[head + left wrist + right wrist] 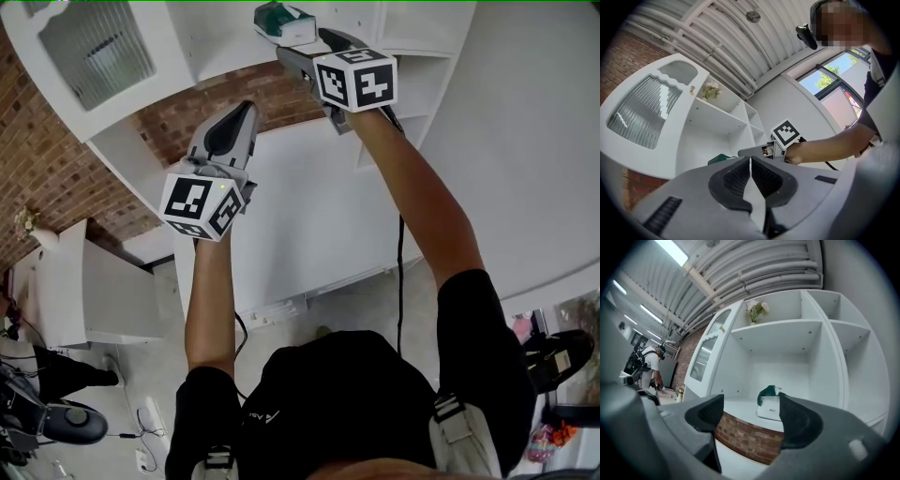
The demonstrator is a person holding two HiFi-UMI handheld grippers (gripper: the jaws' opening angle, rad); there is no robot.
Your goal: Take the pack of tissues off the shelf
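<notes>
Hovering open, right tool (751,417) faces tissue pack (769,406) on shelf (737,404)

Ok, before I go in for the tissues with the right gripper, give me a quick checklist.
1. Right gripper open: ok, jaws apart.
2. Pack of tissues on the shelf: ok, lying by itself.
3. Pack centred between the jaws: not ok, it sits toward the right jaw.
4. Left gripper out of the way: ok, shut, empty, lower down.
5. Pack near enough to close on: cannot tell.
</notes>
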